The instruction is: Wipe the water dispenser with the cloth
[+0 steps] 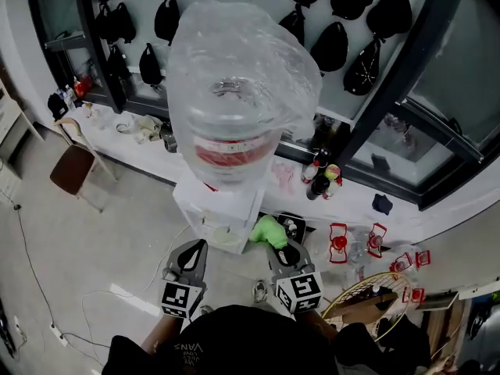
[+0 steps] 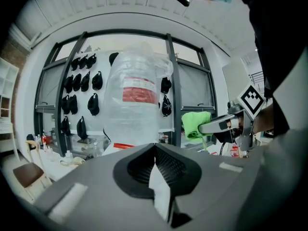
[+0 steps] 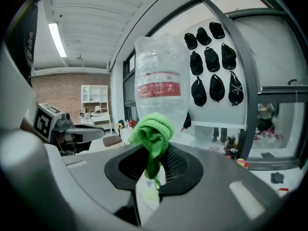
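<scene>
The water dispenser [image 1: 221, 213] is a white cabinet with a large clear bottle [image 1: 234, 92] on top, wrapped in plastic and carrying a red label. The bottle also shows ahead in the left gripper view [image 2: 134, 97] and the right gripper view [image 3: 161, 83]. My right gripper [image 1: 279, 250] is shut on a bunched green cloth [image 1: 267, 230] [image 3: 153, 134], held at the dispenser's front right corner. From the left gripper view the cloth [image 2: 195, 124] shows at the right. My left gripper [image 1: 191, 256] [image 2: 155, 170] is shut with nothing in it, in front of the dispenser.
A white counter [image 1: 141, 143] runs behind the dispenser with bottles [image 1: 322, 180] and small items. Black caps [image 1: 166, 18] hang on the wall above. A chair [image 1: 72, 166] stands at the left. A cable [image 1: 31, 280] trails on the floor; red clips [image 1: 357, 241] and a basket [image 1: 375, 299] lie at the right.
</scene>
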`<state>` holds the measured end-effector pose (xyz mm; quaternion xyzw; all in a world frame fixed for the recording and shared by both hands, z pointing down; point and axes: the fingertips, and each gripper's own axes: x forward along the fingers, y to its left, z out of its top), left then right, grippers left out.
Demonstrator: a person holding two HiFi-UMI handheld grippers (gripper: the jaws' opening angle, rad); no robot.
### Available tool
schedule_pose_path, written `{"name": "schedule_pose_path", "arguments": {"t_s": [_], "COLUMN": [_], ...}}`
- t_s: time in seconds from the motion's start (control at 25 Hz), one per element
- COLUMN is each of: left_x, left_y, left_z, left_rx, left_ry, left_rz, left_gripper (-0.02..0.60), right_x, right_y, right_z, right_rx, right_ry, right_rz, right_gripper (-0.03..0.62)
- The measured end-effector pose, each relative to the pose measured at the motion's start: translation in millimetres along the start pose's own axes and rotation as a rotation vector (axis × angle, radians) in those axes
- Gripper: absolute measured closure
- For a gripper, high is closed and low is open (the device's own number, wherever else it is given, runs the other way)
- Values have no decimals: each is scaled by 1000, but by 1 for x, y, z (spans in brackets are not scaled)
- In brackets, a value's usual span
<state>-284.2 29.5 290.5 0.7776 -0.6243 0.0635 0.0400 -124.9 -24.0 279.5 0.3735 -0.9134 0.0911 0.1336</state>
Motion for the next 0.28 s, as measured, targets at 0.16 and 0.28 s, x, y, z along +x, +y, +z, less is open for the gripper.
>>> {"name": "schedule_pose_path", "arguments": {"t_s": [0.16, 0.28], "left_x": [0, -2], "left_y": [2, 3], "left_z": [1, 3], "left_rx": [2, 10], "left_ry": [-3, -2], "left_rz": [5, 7], "left_gripper": [579, 580], "right_x": [-2, -6], "right_y": [0, -1], "right_z": [-3, -2], "right_rx": [5, -15], "right_ry": [-3, 12], "right_rz": [-7, -20], "right_gripper": [516, 516]}}
